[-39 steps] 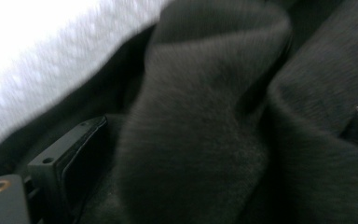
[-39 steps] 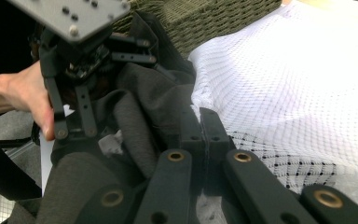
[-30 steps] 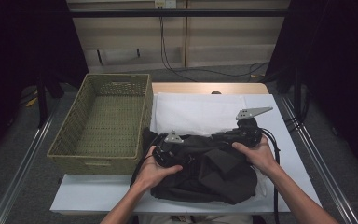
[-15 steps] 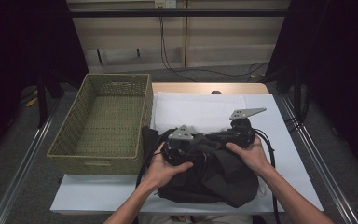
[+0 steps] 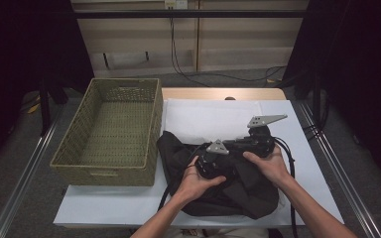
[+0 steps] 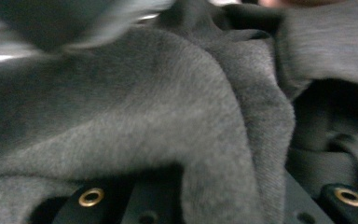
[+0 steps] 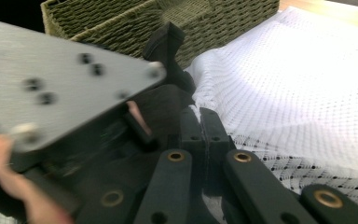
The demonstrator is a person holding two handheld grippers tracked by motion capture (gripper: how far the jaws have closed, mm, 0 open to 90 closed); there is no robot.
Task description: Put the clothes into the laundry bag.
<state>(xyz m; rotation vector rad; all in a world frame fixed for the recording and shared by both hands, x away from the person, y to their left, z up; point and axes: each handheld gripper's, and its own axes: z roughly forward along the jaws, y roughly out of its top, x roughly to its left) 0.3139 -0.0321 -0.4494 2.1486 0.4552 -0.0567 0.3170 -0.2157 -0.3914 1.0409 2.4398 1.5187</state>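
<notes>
Left gripper (image 5: 213, 161) clamping a fold of the dark grey garment (image 5: 238, 186), jaws just closing, dragging it rightward toward right gripper (image 5: 245, 144), pinched shut on cloth; folding underway beside the wicker basket (image 5: 106, 163).

Three cameras: one fixed overhead, one riding on each gripper.

The high view looks forward and down from the person's side, taking in the whole table (image 5: 307, 163) and the basket (image 5: 110, 130). The left gripper view is pressed right against the dark garment (image 6: 158, 116). The right gripper view looks low across the white cloth (image 7: 303, 88) to the basket (image 7: 223, 23); both things show in the high view too.
</notes>
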